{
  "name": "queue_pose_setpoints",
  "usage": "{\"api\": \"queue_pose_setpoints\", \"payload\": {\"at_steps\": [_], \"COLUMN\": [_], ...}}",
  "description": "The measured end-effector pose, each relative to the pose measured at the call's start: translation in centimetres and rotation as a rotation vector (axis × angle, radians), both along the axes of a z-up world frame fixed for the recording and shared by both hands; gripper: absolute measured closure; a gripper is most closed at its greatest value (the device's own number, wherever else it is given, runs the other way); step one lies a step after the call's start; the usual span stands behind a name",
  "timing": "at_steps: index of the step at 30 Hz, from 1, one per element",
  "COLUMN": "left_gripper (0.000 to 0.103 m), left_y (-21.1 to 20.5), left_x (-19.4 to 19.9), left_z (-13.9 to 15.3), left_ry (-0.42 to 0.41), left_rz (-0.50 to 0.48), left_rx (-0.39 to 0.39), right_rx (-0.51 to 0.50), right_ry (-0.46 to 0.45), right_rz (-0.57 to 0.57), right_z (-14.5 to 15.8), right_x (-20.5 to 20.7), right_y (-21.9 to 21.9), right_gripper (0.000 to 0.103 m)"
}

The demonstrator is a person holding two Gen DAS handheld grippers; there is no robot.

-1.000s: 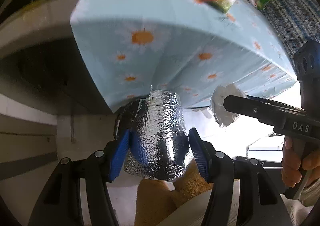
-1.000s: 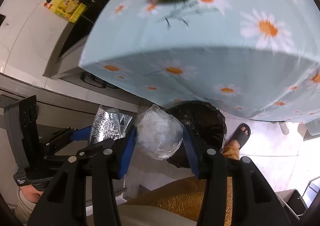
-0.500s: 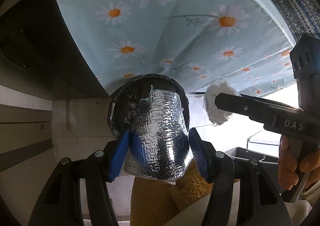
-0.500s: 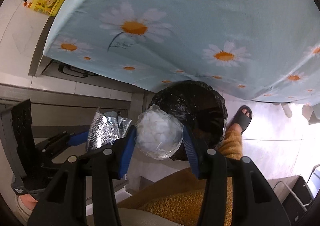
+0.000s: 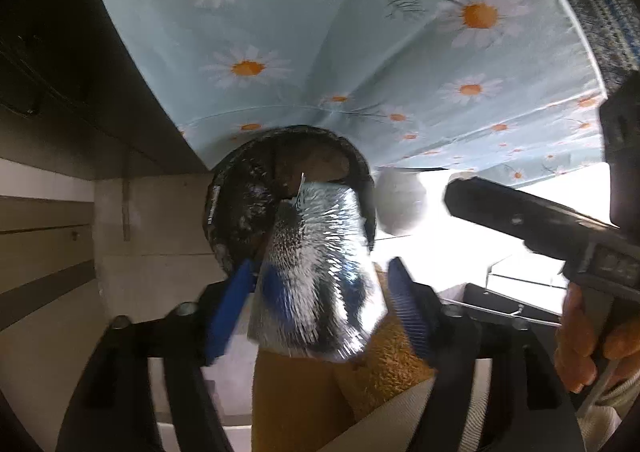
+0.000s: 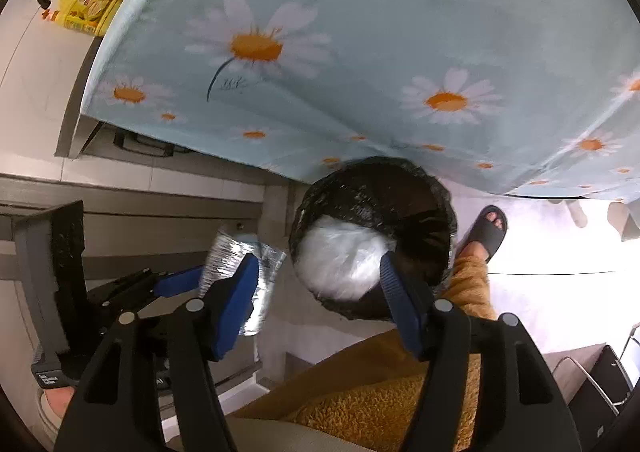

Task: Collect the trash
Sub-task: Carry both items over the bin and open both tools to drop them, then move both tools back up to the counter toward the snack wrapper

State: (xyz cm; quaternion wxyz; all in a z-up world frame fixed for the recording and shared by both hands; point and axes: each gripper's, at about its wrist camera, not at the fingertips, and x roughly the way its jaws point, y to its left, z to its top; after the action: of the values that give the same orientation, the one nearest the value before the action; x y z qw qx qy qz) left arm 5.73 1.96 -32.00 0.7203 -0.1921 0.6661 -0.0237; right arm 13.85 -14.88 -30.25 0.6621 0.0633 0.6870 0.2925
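Note:
A round bin with a black liner (image 5: 248, 203) (image 6: 404, 195) stands on the floor under the table's edge. My left gripper (image 5: 320, 292) has its jaws spread, and the crumpled silver foil wrapper (image 5: 316, 272) (image 6: 240, 256) sits loose between them above the bin's near rim. My right gripper (image 6: 320, 292) is also spread; the white plastic-wrapped ball (image 6: 340, 260) (image 5: 396, 203) has left the left pad and lies over the bin's mouth, touching the right pad.
A daisy-print blue tablecloth (image 5: 340, 31) (image 6: 400, 31) hangs just above the bin. Grey cabinets (image 6: 132, 219) are to the left. My foot in a slipper (image 6: 486, 232) stands right of the bin. A yellow bottle (image 6: 82, 11) sits on the counter.
Both grippers have dropped lower toward the bin and opened. The foil and the white ball are released and blur as they start to fall.

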Motion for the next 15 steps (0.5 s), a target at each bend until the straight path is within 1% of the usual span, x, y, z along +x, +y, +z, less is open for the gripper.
{"api": "queue_pose_setpoints", "payload": {"at_steps": [2, 7, 15], "left_gripper": [0.031, 0.031, 0.031], "left_y": [0.1, 0.1, 0.6], "left_x": [0.0, 0.1, 0.0], "left_z": [-0.2, -0.2, 0.6], "left_ry": [0.004, 0.002, -0.018], "left_rz": [0.009, 0.01, 0.03], "left_rx": [-0.011, -0.007, -0.005], "right_rx": [0.007, 0.011, 0.006], "right_ry": [0.003, -0.001, -0.014], "right_rz": [-0.016, -0.045, -0.07], "right_z": [0.2, 0.8, 1.4], "right_x": [0.2, 0.8, 1.0], "right_y": [-0.2, -1.2, -2.6], "right_gripper": [0.04, 0.04, 0.04]}}
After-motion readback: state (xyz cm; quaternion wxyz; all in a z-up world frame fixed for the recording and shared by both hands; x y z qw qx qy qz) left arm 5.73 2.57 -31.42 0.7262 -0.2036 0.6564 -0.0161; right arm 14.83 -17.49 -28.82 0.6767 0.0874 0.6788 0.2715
